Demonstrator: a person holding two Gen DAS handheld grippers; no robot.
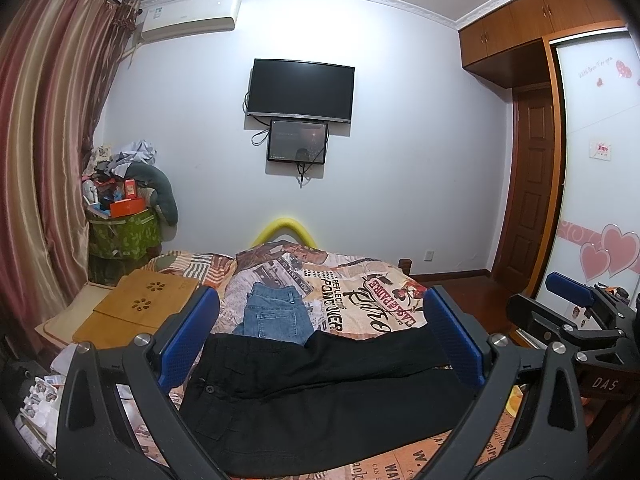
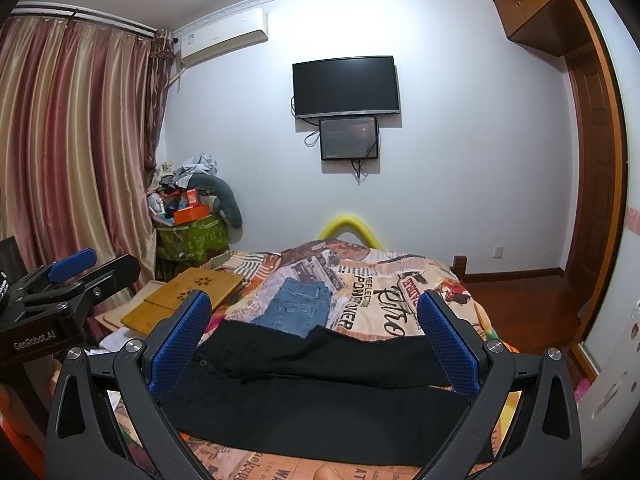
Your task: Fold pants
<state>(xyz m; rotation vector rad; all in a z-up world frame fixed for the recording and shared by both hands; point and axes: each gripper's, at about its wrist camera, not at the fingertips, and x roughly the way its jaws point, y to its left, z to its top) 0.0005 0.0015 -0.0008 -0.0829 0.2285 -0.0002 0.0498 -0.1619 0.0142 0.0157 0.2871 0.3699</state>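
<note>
Black pants [image 1: 320, 396] lie spread flat across the near part of the bed, waist with a button to the left, both legs running right; they also show in the right wrist view [image 2: 320, 392]. My left gripper [image 1: 320, 312] hovers above them, jaws wide open and empty. My right gripper [image 2: 314, 312] is likewise wide open and empty above the pants. The right gripper's body shows at the right edge of the left wrist view [image 1: 576, 320]; the left gripper's body shows at the left of the right wrist view [image 2: 72, 284].
Folded blue jeans [image 1: 276, 312] lie further back on the patterned bedspread [image 1: 360, 292]. A wooden lap desk [image 1: 140, 308] sits at the bed's left. A green bin of clutter [image 1: 124, 232] stands by the curtain. The wardrobe [image 1: 600, 160] is to the right.
</note>
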